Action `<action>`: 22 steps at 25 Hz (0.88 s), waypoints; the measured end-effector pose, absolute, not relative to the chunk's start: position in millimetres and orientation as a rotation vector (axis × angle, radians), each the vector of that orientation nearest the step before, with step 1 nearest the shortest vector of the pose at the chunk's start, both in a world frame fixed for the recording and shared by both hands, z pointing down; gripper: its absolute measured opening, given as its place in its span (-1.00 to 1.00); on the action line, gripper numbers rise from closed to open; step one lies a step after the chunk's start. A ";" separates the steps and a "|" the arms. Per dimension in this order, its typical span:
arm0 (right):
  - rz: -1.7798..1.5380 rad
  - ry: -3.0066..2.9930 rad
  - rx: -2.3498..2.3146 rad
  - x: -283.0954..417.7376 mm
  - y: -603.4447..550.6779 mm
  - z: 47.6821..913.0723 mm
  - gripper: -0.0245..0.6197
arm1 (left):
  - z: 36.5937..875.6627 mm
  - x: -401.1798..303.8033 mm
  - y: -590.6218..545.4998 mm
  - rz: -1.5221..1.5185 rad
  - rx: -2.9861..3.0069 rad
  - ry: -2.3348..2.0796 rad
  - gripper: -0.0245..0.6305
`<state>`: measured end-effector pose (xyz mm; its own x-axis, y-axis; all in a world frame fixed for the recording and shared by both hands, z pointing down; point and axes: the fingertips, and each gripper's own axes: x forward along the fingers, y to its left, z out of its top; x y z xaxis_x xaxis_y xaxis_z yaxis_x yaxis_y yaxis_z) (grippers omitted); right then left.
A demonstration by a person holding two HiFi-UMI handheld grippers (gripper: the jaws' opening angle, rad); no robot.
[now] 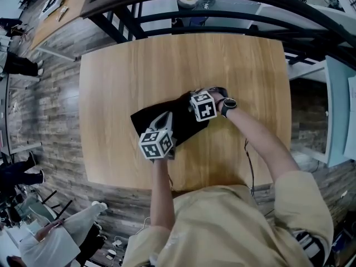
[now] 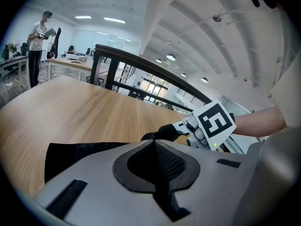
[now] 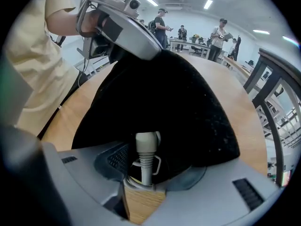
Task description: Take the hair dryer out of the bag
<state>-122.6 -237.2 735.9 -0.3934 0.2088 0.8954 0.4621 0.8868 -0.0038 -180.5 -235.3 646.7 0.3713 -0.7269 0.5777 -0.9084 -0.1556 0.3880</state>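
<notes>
A black fabric bag (image 1: 181, 121) lies on the wooden table (image 1: 122, 71). My left gripper (image 1: 165, 121) is shut on the bag's near end and holds that end raised (image 3: 155, 93); in the left gripper view its jaws (image 2: 155, 149) are closed together. My right gripper (image 1: 190, 105) is at the bag's other end, pointing steeply down. A pale grey hair dryer end (image 3: 146, 147) with a ribbed cord sleeve sticks out of the bag's mouth. It stands between my right gripper's (image 3: 148, 171) open jaws, with gaps on both sides. The rest of the dryer is hidden inside the bag.
A dark metal railing (image 1: 167, 21) runs along the table's far edge. Bare tabletop lies to the left of and beyond the bag. Several people stand by desks in the background (image 3: 221, 29). A thin cable (image 1: 248, 160) hangs near my right forearm.
</notes>
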 end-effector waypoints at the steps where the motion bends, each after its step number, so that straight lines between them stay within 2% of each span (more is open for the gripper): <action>1: -0.291 -1.982 -0.506 -122.5 -235.0 737.8 -0.35 | 647.8 -181.1 -235.1 0.330 1.934 -1.413 -0.88; 14: -0.307 -2.084 -0.412 -107.6 -227.4 714.5 -0.43 | 651.4 -186.9 -235.5 0.308 1.903 -1.408 -0.88; 22: -0.446 -2.087 -0.394 -60.4 -225.7 686.6 -0.45 | 651.6 -180.7 -226.4 0.322 1.900 -1.384 -0.88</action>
<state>-60.4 -225.7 686.6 -0.5125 0.1031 0.8524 0.4424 0.8826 0.1592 -180.7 -226.4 651.6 0.3838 -0.7083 0.5925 -0.8970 -0.1335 0.4214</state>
